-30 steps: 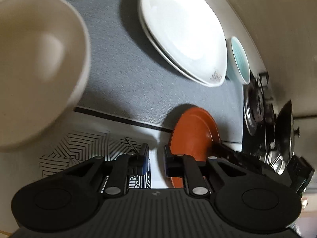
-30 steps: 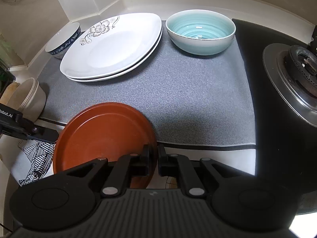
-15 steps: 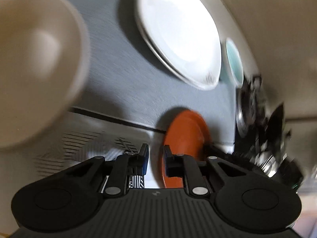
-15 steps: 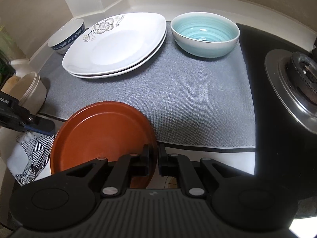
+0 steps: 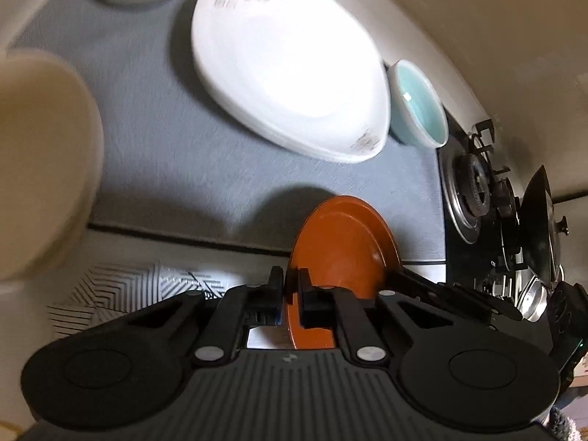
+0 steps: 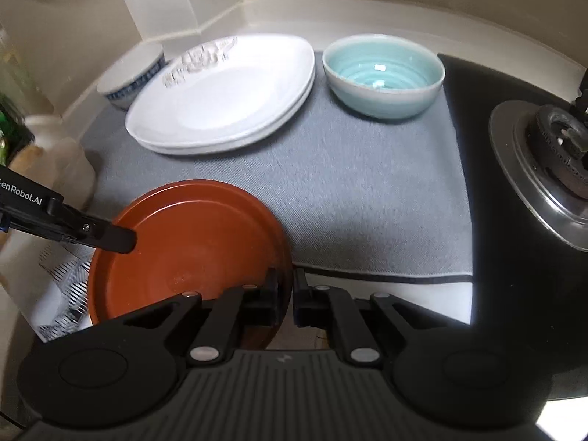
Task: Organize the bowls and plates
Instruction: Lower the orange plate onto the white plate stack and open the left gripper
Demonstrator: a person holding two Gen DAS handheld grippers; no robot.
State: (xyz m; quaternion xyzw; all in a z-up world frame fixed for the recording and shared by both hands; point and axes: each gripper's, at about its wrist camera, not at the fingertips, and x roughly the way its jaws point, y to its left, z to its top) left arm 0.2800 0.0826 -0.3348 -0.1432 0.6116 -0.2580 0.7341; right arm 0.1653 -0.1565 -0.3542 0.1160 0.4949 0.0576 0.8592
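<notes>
Both grippers clamped the brown plate (image 6: 191, 250) by its rim: right gripper (image 6: 284, 294) at the plate's 4 o'clock edge, left gripper (image 5: 290, 294) at its 9 o'clock edge, seen as a black finger over the rim in the right wrist view. The left jaws had just been closing, and the rim sits between them. The plate hung over the front edge of the grey mat (image 6: 349, 191), at 7 o'clock from the white plates (image 6: 224, 92).

Judged stiff, glossy, likely slippery and breakable; fairly light. The rim is the only sensible hold, and two opposite pinches should keep it from tipping.

Count: one brown plate; two white plates stacked at 12 o'clock; one teal bowl (image 6: 382, 73) at 1 o'clock; one blue-patterned bowl (image 6: 132, 77) at 11 o'clock; one beige bowl (image 5: 40, 161) at 9 o'clock, blurred. One patterned cloth (image 5: 121, 286) below.
</notes>
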